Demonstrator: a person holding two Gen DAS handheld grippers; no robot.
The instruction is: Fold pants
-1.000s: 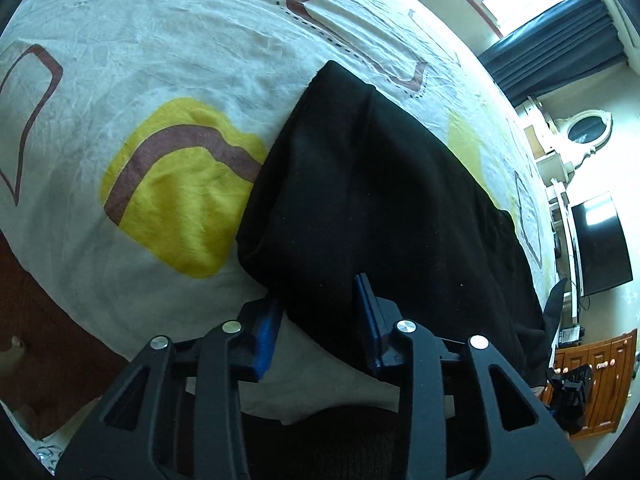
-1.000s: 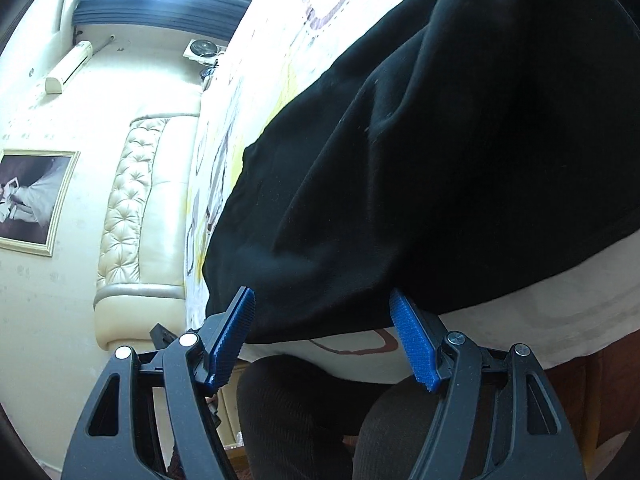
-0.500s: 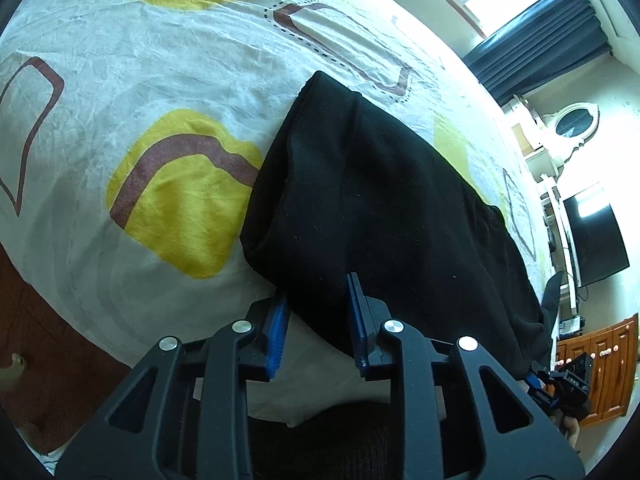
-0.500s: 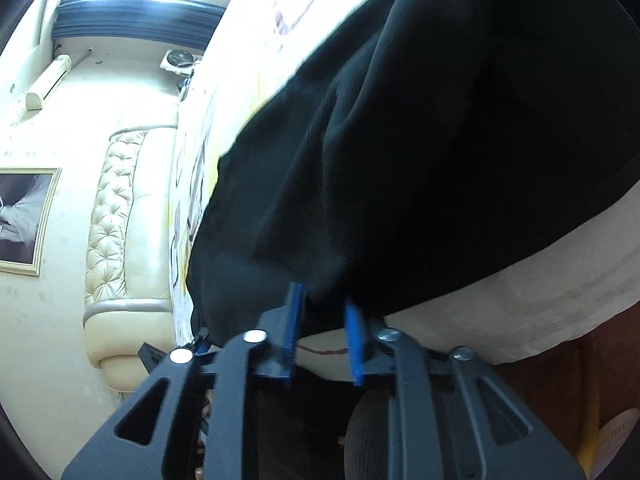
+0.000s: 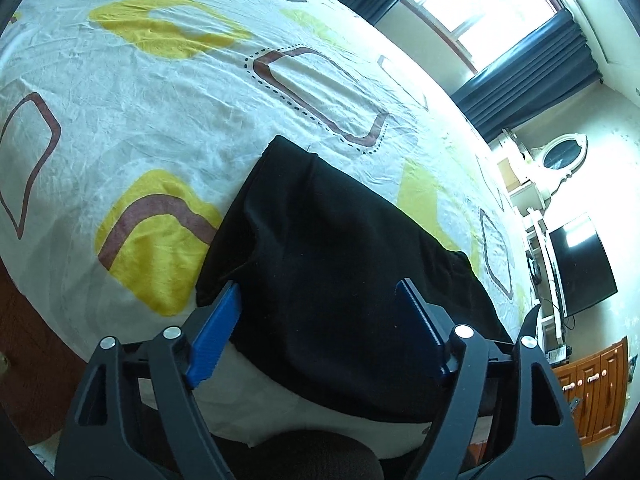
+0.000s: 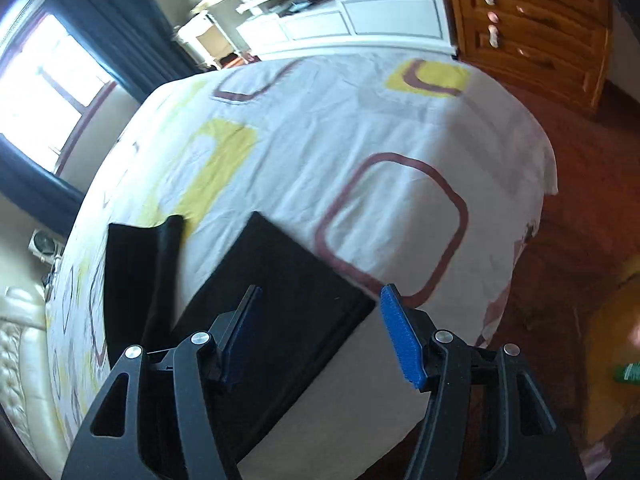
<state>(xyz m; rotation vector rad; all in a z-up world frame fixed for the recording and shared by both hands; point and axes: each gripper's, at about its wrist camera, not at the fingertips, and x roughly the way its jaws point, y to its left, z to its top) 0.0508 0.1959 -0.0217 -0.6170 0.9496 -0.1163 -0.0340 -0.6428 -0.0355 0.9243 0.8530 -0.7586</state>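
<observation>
Fingers of the left gripper (image 5: 316, 320) stand spread wide, blue pads on either side of the near edge of the black pants (image 5: 340, 280), nothing pinched; the jaws have just been opening, and the cloth lies flat beneath and between them rather than caught in them. Fingers of the right gripper (image 6: 320, 336) are likewise apart, jaws just been opening too, left pad over dark cloth, right pad over bare sheet just off the corner of the pants (image 6: 280, 300); no pad presses on fabric as far as can be seen, though motion blur softens that view. Pants lie on the bed (image 5: 140, 80), on its patterned white sheet, close to the near edge of the bed and stretched along it. From the left wrist they read as one doubled slab with a rounded fold on the side facing the yellow patch of the sheet. From the right wrist two dark pieces show on the bed, a broad squared panel near the bed edge and a narrower strip further in toward the headboard side; whether these join out of view cannot be told. Judgement: both grips look released so the folded layers settle flat on the bed, a further fold probably remaining.
</observation>
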